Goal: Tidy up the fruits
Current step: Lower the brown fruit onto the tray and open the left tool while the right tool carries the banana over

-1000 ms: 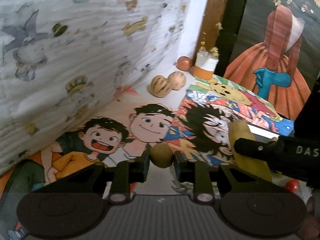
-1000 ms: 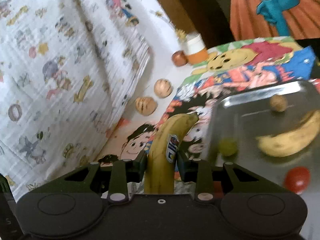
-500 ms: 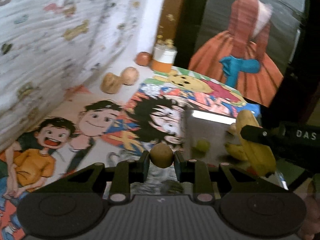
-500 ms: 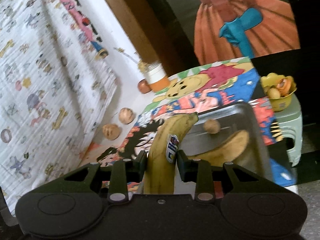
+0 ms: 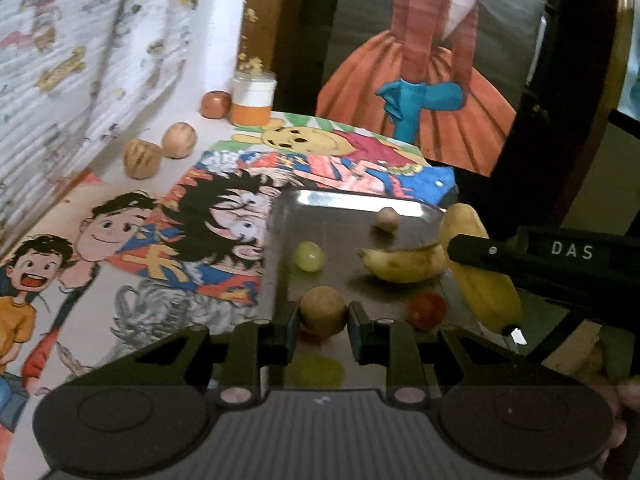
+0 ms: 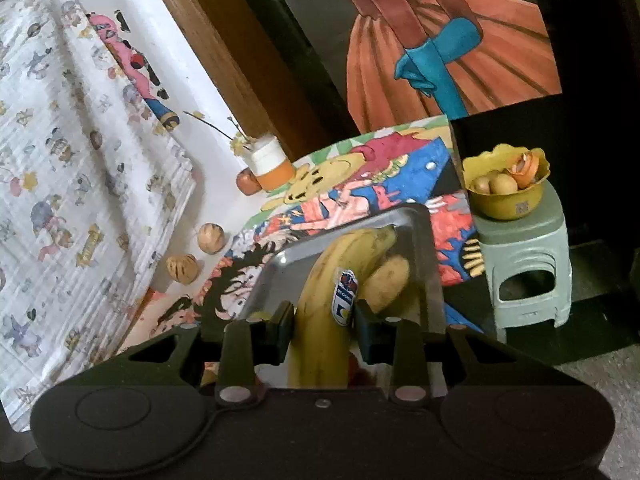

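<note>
Left gripper (image 5: 323, 316) clamps the round brown fruit (image 5: 322, 311), right gripper (image 6: 322, 329) the banana (image 6: 326, 320); I lower both flat onto the steel tray (image 5: 352, 199) before letting go.

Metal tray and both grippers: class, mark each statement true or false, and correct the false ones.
1. The left gripper grips a small round brown fruit. True.
2. The right gripper is empty. False: it is shut on a stickered banana.
3. A green grape lies in the metal tray. True.
4. The tray holds no banana. False: a second banana lies in it.
5. The yellow bowl sits on a grey-green stool. True.
</note>
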Demonstrator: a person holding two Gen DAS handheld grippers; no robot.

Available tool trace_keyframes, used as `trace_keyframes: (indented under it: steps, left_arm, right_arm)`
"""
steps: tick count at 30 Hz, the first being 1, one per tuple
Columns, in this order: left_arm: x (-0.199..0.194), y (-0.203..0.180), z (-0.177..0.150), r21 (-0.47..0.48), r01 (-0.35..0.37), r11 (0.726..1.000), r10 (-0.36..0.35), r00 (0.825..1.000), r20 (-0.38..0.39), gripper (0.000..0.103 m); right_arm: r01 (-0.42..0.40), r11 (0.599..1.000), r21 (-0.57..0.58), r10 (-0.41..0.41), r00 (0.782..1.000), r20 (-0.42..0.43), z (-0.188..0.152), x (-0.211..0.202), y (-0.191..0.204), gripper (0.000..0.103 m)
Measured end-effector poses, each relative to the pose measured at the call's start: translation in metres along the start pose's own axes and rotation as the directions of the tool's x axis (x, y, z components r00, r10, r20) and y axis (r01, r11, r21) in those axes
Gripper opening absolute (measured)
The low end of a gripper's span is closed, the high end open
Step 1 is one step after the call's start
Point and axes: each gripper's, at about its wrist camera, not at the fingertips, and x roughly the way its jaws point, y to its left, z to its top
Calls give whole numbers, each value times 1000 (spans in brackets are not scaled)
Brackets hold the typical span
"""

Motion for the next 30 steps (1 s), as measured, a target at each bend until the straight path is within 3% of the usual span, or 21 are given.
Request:
trace_keyframes:
  steps: [16, 30]
  left_arm:
    - [12, -24, -14, 20, 23, 1000, -23, 999, -28, 29]
    - [13, -36, -18, 103, -2, 995, 6, 999, -33, 29]
  right_arm:
    - [5, 1000, 13, -4, 998, -63, -16, 1, -16, 35]
    - [6, 1000, 26, -4, 997, -81, -19, 3, -17, 35]
